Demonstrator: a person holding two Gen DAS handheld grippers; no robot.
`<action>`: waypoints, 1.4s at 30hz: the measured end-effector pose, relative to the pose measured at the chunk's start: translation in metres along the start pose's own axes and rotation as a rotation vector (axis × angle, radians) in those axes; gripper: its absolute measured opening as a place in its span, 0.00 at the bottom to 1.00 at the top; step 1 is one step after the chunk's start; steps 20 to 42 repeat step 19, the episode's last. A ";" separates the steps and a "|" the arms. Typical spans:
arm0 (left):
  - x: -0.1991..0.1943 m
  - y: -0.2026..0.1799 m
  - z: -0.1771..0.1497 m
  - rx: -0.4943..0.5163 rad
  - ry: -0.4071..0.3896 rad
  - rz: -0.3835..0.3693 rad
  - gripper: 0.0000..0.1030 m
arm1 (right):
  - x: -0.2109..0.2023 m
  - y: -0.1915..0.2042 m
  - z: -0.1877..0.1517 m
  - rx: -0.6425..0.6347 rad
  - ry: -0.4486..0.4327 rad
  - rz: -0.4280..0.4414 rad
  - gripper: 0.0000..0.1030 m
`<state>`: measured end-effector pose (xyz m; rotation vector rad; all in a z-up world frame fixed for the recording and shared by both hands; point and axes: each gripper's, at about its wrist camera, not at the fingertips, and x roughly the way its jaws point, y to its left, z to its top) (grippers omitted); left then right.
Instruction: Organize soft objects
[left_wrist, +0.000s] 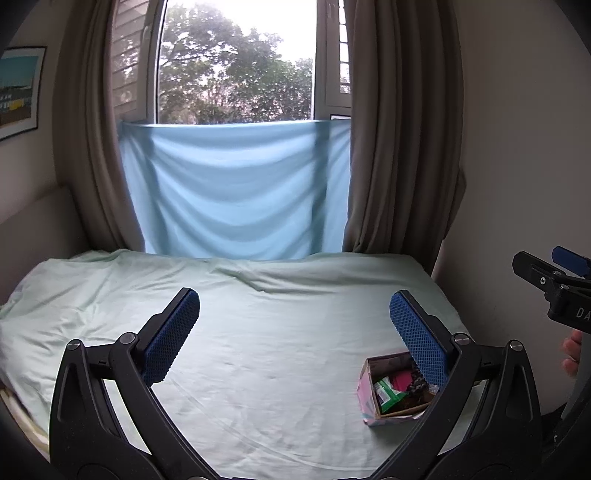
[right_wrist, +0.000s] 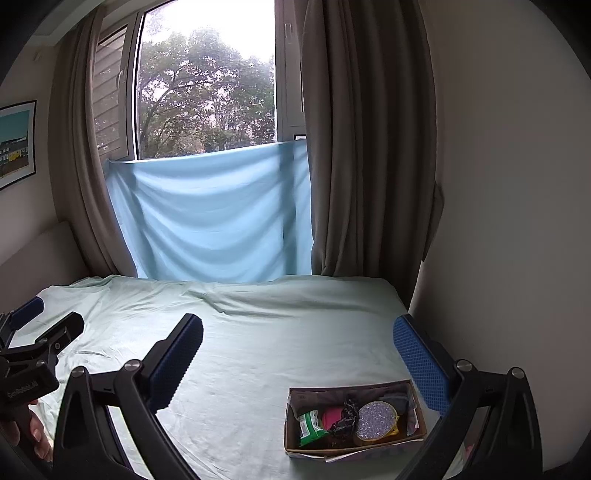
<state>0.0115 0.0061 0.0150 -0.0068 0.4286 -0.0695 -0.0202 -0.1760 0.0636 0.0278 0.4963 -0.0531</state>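
A small open cardboard box (right_wrist: 291, 424) sits on the pale green bed sheet (right_wrist: 258, 350) near the right side. It holds a green packet (right_wrist: 309, 428), a pink soft item (right_wrist: 331, 417), a dark patterned cloth (right_wrist: 345, 417) and a round glittery pouch (right_wrist: 376, 421). The box also shows in the left wrist view (left_wrist: 367, 391), partly behind the right finger. My left gripper (left_wrist: 294, 314) is open and empty above the bed. My right gripper (right_wrist: 298, 336) is open and empty above and behind the box.
A light blue cloth (left_wrist: 236, 188) hangs below the window between brown curtains (left_wrist: 399, 147). A wall (right_wrist: 498, 221) runs along the bed's right side. A padded headboard (left_wrist: 33, 229) stands at the left. The right gripper appears at the left wrist view's right edge (left_wrist: 554, 284).
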 end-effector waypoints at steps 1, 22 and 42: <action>0.000 -0.001 0.000 0.003 -0.003 0.000 1.00 | 0.000 0.000 0.000 0.001 0.001 0.000 1.00; 0.007 0.001 0.003 -0.028 -0.007 0.025 1.00 | 0.004 0.000 0.001 0.009 0.010 -0.004 1.00; 0.007 0.001 0.003 -0.028 -0.007 0.025 1.00 | 0.004 0.000 0.001 0.009 0.010 -0.004 1.00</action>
